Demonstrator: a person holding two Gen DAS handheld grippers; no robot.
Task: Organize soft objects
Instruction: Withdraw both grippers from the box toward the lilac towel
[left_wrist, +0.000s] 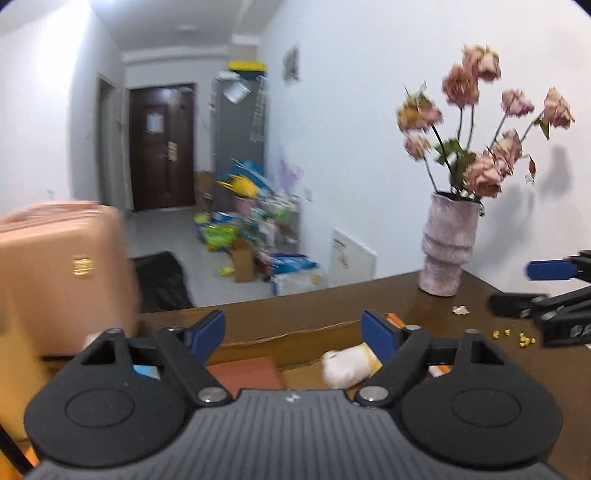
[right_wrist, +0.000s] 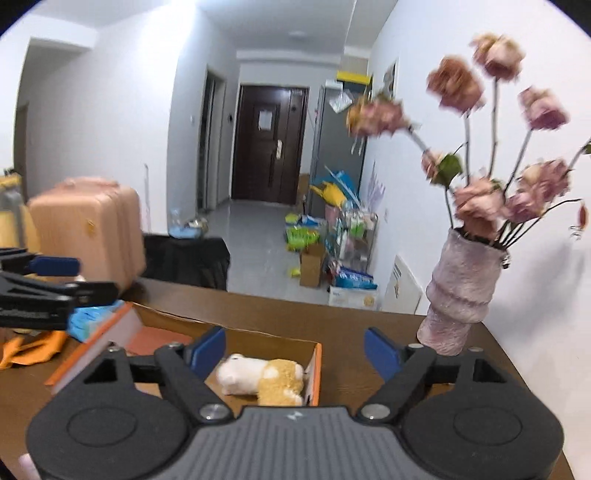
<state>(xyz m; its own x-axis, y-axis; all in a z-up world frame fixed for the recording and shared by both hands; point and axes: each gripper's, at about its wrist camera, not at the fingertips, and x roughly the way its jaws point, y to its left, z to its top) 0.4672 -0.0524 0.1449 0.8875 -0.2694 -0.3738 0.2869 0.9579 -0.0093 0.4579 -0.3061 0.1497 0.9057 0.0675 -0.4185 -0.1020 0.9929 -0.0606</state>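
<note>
Cardboard box (right_wrist: 236, 341) with orange outer walls sits open on the brown worktop (right_wrist: 354, 325), and a plush toy (right_wrist: 264, 378), white at one end and tan at the other, lies on its side inside against the right-hand wall. The same toy (left_wrist: 349, 365) shows in the left wrist view, low in the box (left_wrist: 295, 334). A reddish-brown flat item (left_wrist: 245, 371) lies in the box to the toy's left; what it is cannot be told. Just outside the box's left wall rest a blue packet (right_wrist: 92, 319) and some orange cloth (right_wrist: 29, 349).

Left tongs (left_wrist: 293, 332) stand wide, blue pads well apart, with nothing between them and touching nothing; they hang above the box. Right tongs (right_wrist: 295, 349) are likewise spread wide and empty, above the box's right end, the toy showing below and between the fingers without contact.

A pale ribbed vase (right_wrist: 461, 291) of dried pink flowers (right_wrist: 476, 203) stands upright near the worktop's far right corner. A pink suitcase (right_wrist: 88, 230) stands beyond the worktop's left side.
</note>
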